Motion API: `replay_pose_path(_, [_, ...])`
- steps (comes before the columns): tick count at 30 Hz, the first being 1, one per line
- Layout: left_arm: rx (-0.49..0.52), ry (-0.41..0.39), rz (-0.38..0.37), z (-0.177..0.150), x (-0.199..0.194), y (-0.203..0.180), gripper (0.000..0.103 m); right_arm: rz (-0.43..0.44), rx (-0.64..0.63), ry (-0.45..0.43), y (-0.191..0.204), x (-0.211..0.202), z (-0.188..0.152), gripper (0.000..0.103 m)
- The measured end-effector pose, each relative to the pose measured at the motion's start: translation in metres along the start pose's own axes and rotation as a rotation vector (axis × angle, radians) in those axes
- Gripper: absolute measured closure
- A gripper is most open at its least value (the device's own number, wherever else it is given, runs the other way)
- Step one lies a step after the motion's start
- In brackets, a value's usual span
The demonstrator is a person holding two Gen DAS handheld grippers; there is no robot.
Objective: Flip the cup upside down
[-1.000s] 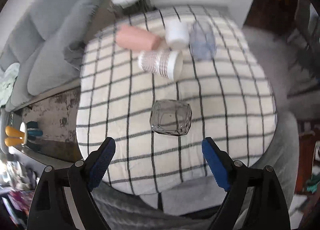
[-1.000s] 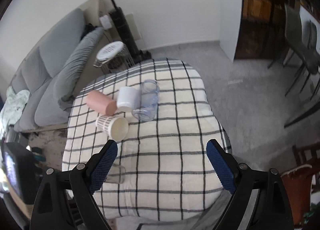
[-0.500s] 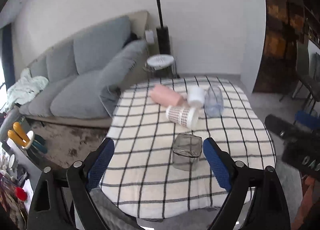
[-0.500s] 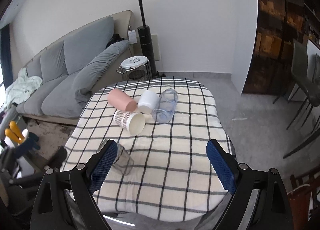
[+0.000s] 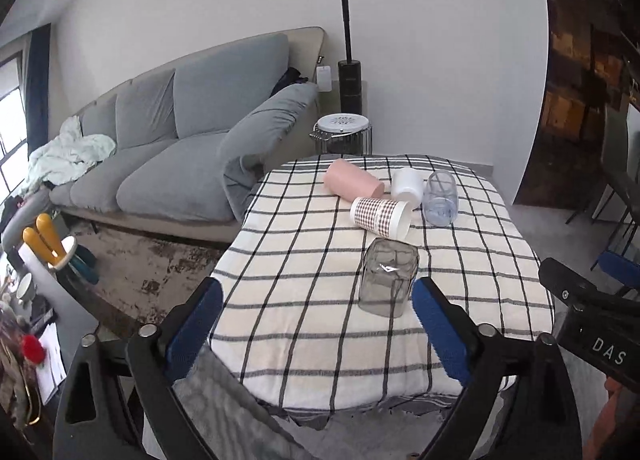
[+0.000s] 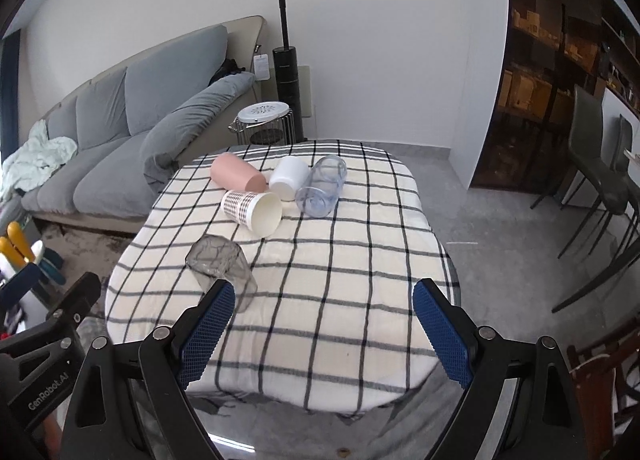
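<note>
The glass [image 5: 387,279] is a smoky grey, squarish tumbler standing upside down on the checked cloth [image 5: 304,292], its flat base up and its mouth on the fabric, on the near left part of the table. Beyond it four more cups lie on their sides in a cluster: a patterned paper cup [image 5: 380,217] nearest, a pink cup [image 5: 352,184] far left of that, a white cup [image 5: 407,186] and a clear cup [image 5: 440,198] to the right; whether they touch one another is hard to tell. A grey sofa [image 5: 180,156] stands off to the left. The left gripper [image 5: 316,326] hovers over the near edge, jaws spread wide and empty, the glass just beyond, close to its right finger. The right gripper [image 6: 322,324] hovers likewise, jaws wide apart and holding nothing, with the glass [image 6: 222,270] partly behind its left finger.
</note>
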State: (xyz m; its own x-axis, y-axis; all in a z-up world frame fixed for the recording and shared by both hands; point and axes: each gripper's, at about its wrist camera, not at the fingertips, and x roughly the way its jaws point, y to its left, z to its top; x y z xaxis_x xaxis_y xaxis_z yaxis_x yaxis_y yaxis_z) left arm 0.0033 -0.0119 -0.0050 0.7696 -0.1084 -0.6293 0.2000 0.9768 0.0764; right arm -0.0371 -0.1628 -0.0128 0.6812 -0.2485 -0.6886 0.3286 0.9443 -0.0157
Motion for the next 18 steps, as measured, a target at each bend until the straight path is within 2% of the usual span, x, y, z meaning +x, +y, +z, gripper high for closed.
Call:
replay_pose_path(6, [-0.028,0.016,0.006,-0.005,-0.003,0.007,0.001,0.002,-0.004,-0.012,0.001,-0.009,-0.003,0.012])
replay_pose_path(18, [-0.007,0.007,0.004,-0.006,-0.010,0.002,0.000,0.005,0.009,-0.007,-0.002,-0.012,-0.007,0.011])
